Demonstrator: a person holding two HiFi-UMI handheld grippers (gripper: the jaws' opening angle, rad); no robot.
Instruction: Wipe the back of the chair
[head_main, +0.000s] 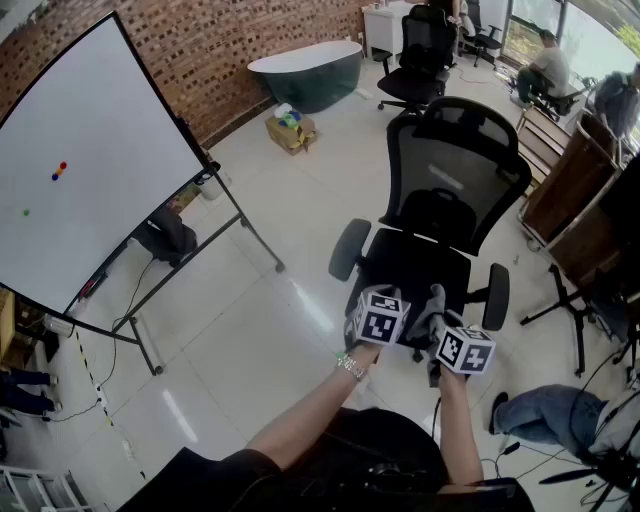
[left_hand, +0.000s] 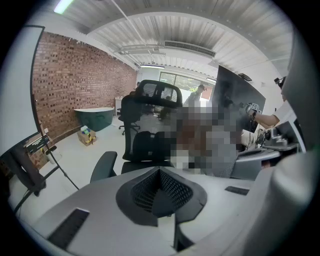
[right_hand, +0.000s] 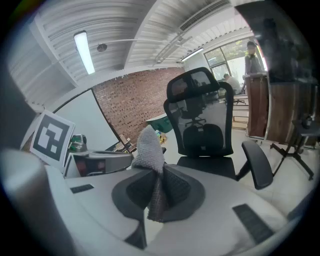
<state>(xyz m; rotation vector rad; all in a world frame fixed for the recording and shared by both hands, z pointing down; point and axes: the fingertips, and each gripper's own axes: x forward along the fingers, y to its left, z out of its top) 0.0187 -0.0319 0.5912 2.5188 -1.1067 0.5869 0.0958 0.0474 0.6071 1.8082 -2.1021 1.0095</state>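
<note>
A black mesh-back office chair (head_main: 452, 190) stands ahead of me, seat toward me; it also shows as the chair (left_hand: 145, 135) and the chair (right_hand: 202, 120). My left gripper (head_main: 376, 316) hovers over the seat's front edge with its jaws closed and nothing between them (left_hand: 161, 192). Beside it, my right gripper (head_main: 458, 350) is shut on a grey cloth (right_hand: 150, 165), whose top sticks up above the jaws. The cloth (head_main: 430, 310) shows between the two marker cubes.
A whiteboard on a stand (head_main: 85, 170) is to the left. A second black chair (head_main: 420, 55), a green tub (head_main: 305, 70) and a cardboard box (head_main: 290, 130) lie beyond. A wooden cabinet (head_main: 580, 210) and a tripod (head_main: 575, 310) stand right; people sit farther off.
</note>
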